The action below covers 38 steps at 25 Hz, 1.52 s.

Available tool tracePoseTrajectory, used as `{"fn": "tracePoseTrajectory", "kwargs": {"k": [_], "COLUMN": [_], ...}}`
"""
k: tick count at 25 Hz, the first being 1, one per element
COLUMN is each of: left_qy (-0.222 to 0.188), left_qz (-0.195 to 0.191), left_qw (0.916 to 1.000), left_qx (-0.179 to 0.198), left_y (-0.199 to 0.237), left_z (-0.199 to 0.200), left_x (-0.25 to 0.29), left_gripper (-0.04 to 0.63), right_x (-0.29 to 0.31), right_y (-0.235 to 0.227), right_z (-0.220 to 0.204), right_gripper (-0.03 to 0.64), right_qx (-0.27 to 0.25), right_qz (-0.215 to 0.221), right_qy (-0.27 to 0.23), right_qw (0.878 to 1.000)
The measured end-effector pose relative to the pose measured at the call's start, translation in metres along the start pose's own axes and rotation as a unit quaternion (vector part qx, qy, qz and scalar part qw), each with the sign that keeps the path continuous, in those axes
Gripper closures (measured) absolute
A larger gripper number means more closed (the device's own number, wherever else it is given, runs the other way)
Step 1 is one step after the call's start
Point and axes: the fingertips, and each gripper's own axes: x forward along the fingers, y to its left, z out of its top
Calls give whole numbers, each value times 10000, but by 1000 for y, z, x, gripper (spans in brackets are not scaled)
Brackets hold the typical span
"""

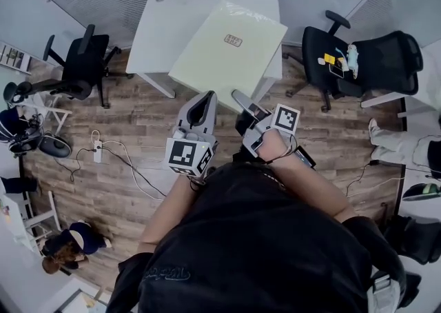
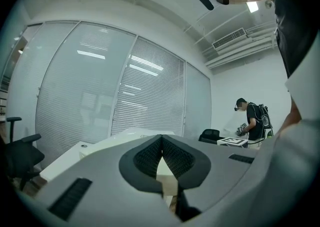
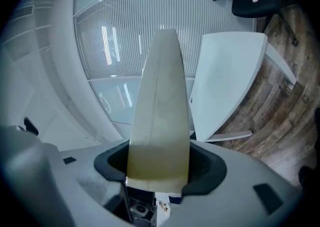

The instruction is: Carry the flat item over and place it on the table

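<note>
The flat item [image 1: 231, 53] is a pale yellow-green panel with a small label. It is held tilted over the white table [image 1: 162, 25]. My right gripper [image 1: 241, 101] is shut on its near edge. In the right gripper view the flat item [image 3: 159, 111] runs edge-on between the jaws of the right gripper [image 3: 159, 171], with the white table [image 3: 225, 81] behind it. My left gripper [image 1: 205, 101] is at the panel's near edge, to the left of the right one. In the left gripper view the left gripper [image 2: 161, 143] has its pads meeting at the tips, with nothing seen pinched between them.
A black office chair [image 1: 83, 63] stands left of the table. Another chair [image 1: 358, 63] with small items on its seat stands on the right. A power strip and cables [image 1: 98, 153] lie on the wooden floor. A person's legs [image 1: 406, 146] show at right. Another person [image 2: 255, 121] stands farther off.
</note>
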Motion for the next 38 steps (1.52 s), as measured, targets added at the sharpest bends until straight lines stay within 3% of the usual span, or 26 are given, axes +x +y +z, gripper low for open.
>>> {"fn": "tracePoseTrajectory", "kwargs": {"k": [10,26,38], "left_qy": [80,169,208], "left_qz": [-104,-564,-651], "left_qw": [9998,9982,9976], "left_qx": [166,84,-97], "left_y": [-45,-45,18], "left_z": [5,0,1], "left_x": [98,143,162], "left_gripper": [581,581,581], "right_x": [-19,-24,43], "right_y": [-2,-19,-29], "right_z": [107,142,151], "right_gripper": [325,325,325], "right_qx": [19,106,106], "right_qz": [182,-7,-60], "right_qy": [-37,-483,-433], "right_qw": [9998,9988,9990]}}
